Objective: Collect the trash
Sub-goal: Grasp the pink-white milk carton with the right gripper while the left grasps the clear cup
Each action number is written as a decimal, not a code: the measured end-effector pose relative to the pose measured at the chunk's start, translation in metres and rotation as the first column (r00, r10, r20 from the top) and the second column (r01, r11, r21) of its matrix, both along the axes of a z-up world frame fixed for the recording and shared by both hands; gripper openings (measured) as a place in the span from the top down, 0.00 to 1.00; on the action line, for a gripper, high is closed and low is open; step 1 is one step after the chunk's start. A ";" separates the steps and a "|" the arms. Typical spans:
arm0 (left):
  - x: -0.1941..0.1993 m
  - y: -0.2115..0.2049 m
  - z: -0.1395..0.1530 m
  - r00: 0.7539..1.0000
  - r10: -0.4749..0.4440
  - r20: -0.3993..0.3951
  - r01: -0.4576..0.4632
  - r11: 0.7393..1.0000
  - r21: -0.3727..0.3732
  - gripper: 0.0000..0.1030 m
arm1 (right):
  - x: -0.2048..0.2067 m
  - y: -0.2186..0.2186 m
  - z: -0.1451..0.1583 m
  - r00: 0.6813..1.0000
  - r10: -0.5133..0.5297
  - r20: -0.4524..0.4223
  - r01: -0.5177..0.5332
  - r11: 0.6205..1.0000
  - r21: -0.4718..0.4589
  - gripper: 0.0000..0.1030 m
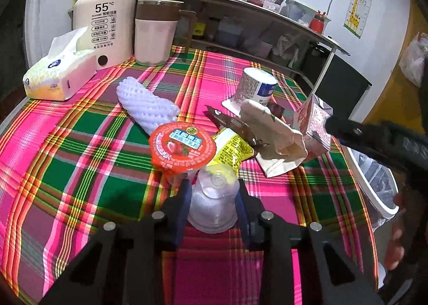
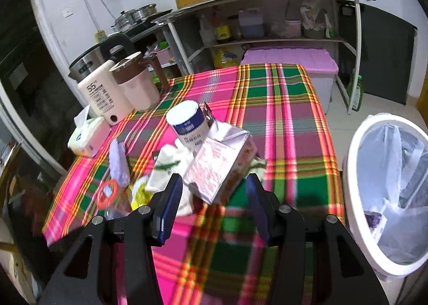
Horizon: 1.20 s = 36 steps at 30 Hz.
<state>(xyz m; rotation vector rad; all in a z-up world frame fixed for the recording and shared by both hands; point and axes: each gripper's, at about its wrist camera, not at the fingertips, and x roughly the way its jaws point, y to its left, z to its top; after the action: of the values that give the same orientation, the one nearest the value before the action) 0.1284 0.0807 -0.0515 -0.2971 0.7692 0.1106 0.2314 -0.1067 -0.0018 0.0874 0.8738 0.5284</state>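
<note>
My left gripper [image 1: 214,195] clamped on clear jelly cup [image 1: 212,202], low centre of frame. My right gripper [image 2: 214,198] spread wide around pink carton [image 2: 218,168], not yet closed. Bin [image 2: 355,160] at right edge holds little; wrappers, yogurt cup [image 1: 255,88], foam net [image 1: 147,104] remain on table [image 1: 80,171]. Early stage, I judge.

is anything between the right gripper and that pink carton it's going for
Nothing visible. The right gripper is open with the pink carton right at its fingertips, no other trash in front of it. The white wrapper lies just to the left, beside the carton.
</note>
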 end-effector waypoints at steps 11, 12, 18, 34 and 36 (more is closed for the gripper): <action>-0.003 0.006 0.000 1.000 -0.011 0.013 0.011 0.999 -0.033 0.67 | 0.016 0.019 -0.010 0.994 -0.106 0.006 0.106 0.991 -0.085 0.50; -0.003 0.006 0.000 1.000 -0.010 0.013 0.011 0.999 -0.035 0.67 | 0.016 0.018 -0.009 0.994 -0.111 0.014 0.112 0.989 -0.101 0.50; -0.004 0.007 0.000 1.000 -0.008 0.016 0.009 0.999 -0.038 0.67 | 0.017 0.010 -0.009 0.990 -0.144 0.004 0.143 0.982 -0.125 0.50; -0.007 0.005 0.003 1.000 -0.017 0.025 0.018 1.000 -0.019 0.68 | 0.004 -0.008 -0.010 0.996 -0.089 0.008 0.089 0.989 -0.121 0.63; -0.010 0.000 0.006 0.999 -0.027 0.033 0.028 1.000 -0.012 0.68 | -0.001 -0.015 -0.009 0.997 -0.082 0.009 0.082 0.991 -0.108 0.64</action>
<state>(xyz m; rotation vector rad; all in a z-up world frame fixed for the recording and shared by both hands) 0.1185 0.0810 -0.0459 -0.2994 0.7408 0.0749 0.2303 -0.1212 -0.0108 0.0234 0.8891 0.4037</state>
